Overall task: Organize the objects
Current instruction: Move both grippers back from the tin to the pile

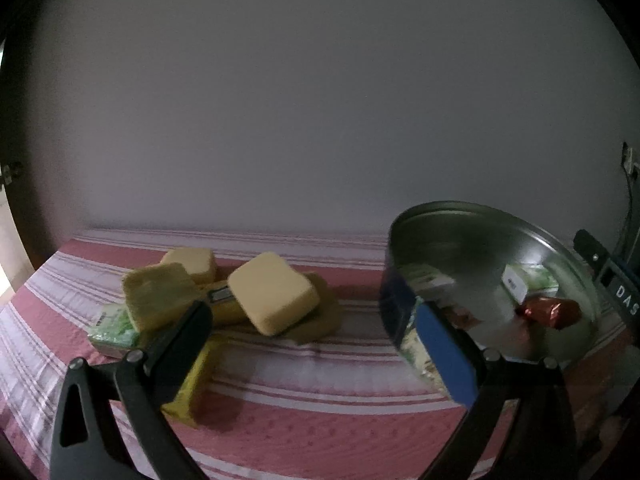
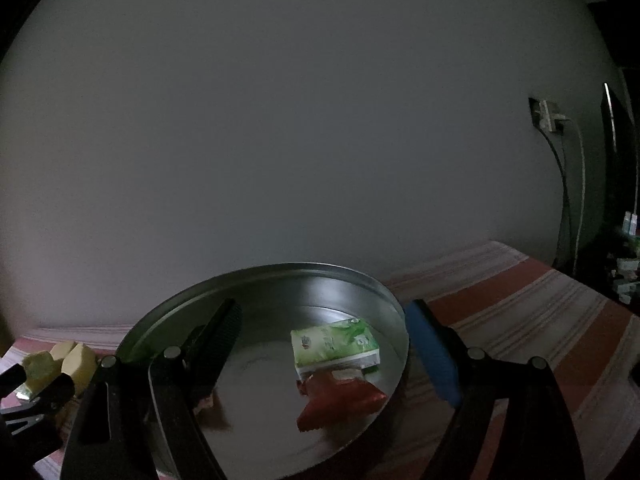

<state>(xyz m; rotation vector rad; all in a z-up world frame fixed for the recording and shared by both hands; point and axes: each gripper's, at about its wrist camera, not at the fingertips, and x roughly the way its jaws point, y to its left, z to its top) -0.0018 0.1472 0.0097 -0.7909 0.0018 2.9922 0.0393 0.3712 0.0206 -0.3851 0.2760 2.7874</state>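
1. Risk: the heap of yellow sponges [image 1: 272, 294] near the far edge of the striped surface [image 1: 320, 432] is loosely stacked, one block leaning on others; a clumsy approach by the left tool [image 1: 316, 354] may topple it, or snag the green packet [image 1: 114, 330] beneath.
2. Risk: the metal pan [image 2: 280, 280] stands close to the heap; a tool fingertip may strike its rim and slide it.
3. Left tool: jaws wide apart, empty, touching nothing visible; the black finger overlaps the heap's near side in view.
4. Right tool [image 2: 332, 354]: jaws wide apart, straddling the pan's right wall, gripping nothing.
5. Sorted items: a green carton [image 2: 336, 344] and red wrapper [image 2: 340, 400] lie inside the pan.
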